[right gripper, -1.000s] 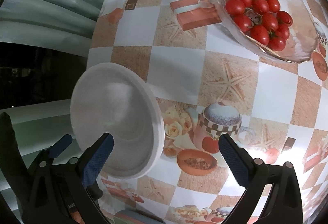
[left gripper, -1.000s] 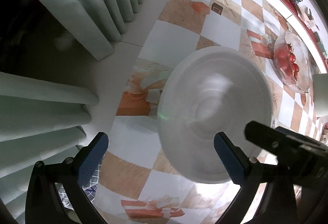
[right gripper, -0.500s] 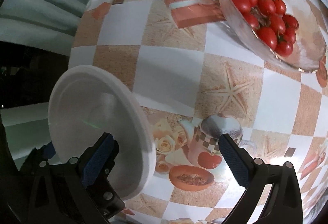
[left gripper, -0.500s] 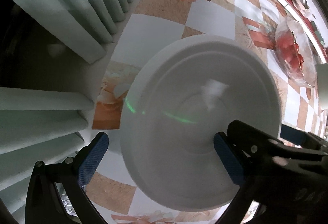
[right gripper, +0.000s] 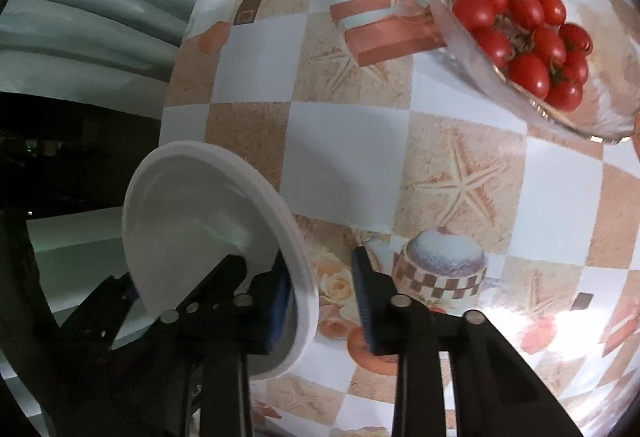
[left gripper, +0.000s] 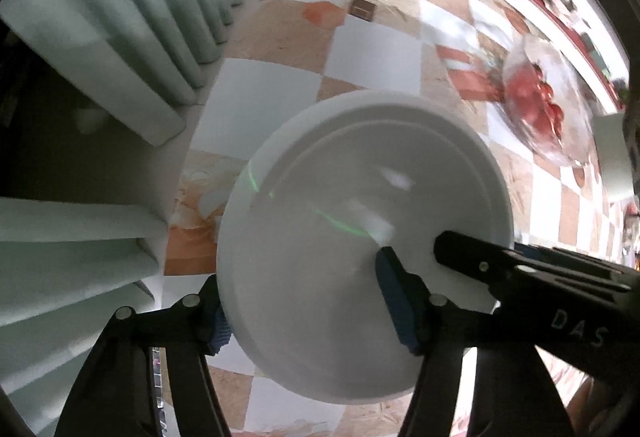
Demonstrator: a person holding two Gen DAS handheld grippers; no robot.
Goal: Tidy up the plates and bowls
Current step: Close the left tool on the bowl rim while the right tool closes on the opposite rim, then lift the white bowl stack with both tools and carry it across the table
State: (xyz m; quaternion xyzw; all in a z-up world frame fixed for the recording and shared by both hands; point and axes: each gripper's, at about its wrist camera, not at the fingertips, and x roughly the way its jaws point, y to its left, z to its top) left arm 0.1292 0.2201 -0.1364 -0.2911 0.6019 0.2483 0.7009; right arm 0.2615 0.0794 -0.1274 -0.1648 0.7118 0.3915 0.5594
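Plate: I am seeing the white plate (left gripper: 340, 197) over the worktop (left gripper: 372, 49), close to the edge that is running along the curtain (left gripper: 120, 17). In the right wrist view it is looking tilted, with its hollow side facing that edge. I cannot tell if it is resting on the worktop.

Left tongs: the left tongs (left gripper: 300, 277) are pointing down with the plate between the fingers, and the jaws have just been closing. One finger is lying on the plate's face, the other is partly hiding behind the rim. I cannot tell if they are pressing.

Right tongs: the right tongs (right gripper: 320, 277) have also just been closing around the plate's near rim. The inner pad is sitting against the hollow face, while a narrow gap is still showing at the outer pad.

Other things: a glass bowl (right gripper: 600, 97) of tomatoes (right gripper: 524, 33) is standing well apart from the plate, toward the far side of the worktop.
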